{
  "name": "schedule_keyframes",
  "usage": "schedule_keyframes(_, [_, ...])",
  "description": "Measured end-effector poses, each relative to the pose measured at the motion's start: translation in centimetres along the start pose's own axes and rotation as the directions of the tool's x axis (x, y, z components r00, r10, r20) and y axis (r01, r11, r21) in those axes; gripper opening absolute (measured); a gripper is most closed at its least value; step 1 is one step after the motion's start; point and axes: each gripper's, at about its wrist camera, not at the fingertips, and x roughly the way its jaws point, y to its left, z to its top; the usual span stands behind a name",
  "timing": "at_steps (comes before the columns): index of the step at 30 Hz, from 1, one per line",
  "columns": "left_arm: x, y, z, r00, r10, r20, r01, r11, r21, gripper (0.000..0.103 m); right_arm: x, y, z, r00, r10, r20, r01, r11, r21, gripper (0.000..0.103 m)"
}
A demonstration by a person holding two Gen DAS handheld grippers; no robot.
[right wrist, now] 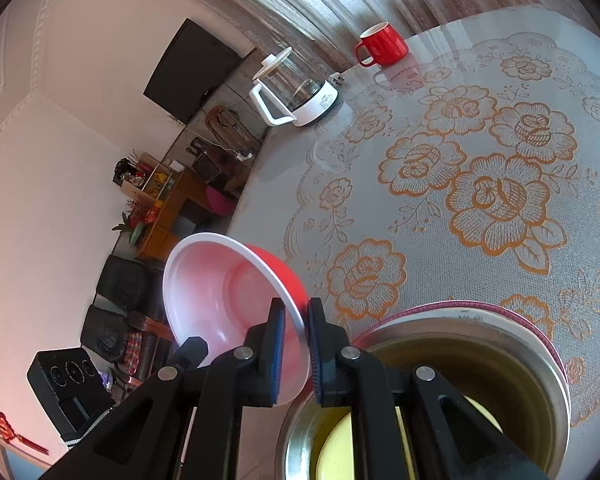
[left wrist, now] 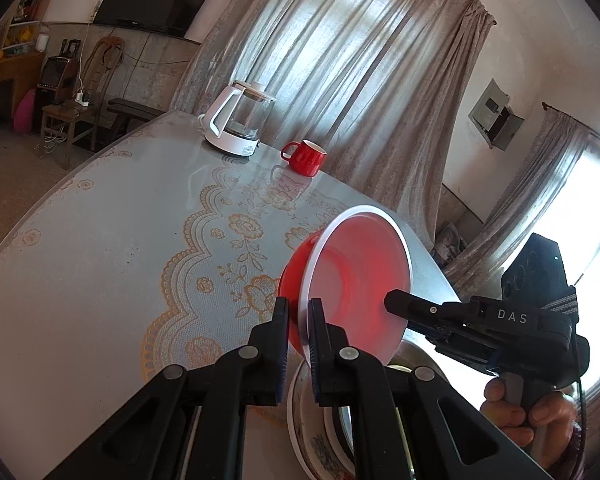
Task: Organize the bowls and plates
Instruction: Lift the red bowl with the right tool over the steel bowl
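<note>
I have the red bowl lifted on its side above the table, on the near side of the red mug. My left claw is clamped on its white rim, and my right claw pinches the opposite edge. Stacked dishes sit just below the bowl

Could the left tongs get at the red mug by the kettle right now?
Probably not yet. The left tongs are shut on the rim of the red bowl, as are the right tongs. The table toward the red mug looks free, but the bowl must go down first.
</note>
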Motion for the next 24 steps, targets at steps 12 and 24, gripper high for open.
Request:
schedule_keyframes(12, [-3.4,-2.8,-2.0,0.997,-0.067,-0.026,0.067,0.998,0.020,0.008,-5.2,0.8,-3.9,1.000,-0.004,0.028,0.005,0.999,-0.054,0.012])
schedule_keyframes(24, [-3.6,-4.9,-4.5,0.986,-0.127,-0.105,0.132,0.990,0.044,0.008,-9.1,-1.1,-6.9,0.999,-0.043,0.032,0.045,0.996,-0.071,0.013])
